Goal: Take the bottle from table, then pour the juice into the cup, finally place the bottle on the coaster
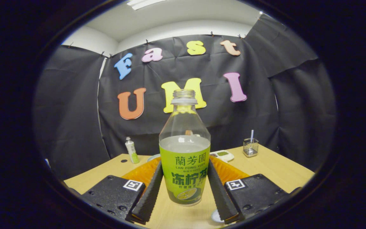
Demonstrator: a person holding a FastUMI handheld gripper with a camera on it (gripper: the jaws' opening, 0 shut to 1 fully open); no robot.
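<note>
The juice bottle [184, 159] stands upright on the wooden table [284, 171], long axis vertical, its open mouth pointing straight up (no cap on it). It sits between the gripper [185, 187] fingers, which flank its labelled lower body closely; I cannot tell whether both pads actually press. An orange mat [230, 170] lies just behind. Lifted on a loose hold, the bottle may slip or tilt and spill juice.

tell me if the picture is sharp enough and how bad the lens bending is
Gripper view: the bottle between the gripper fingers is sharp, its label crisp; fisheye bending bows the table edges and the wall; a ceiling light glares at the top; lighting is even, with only soft shadows.
</note>
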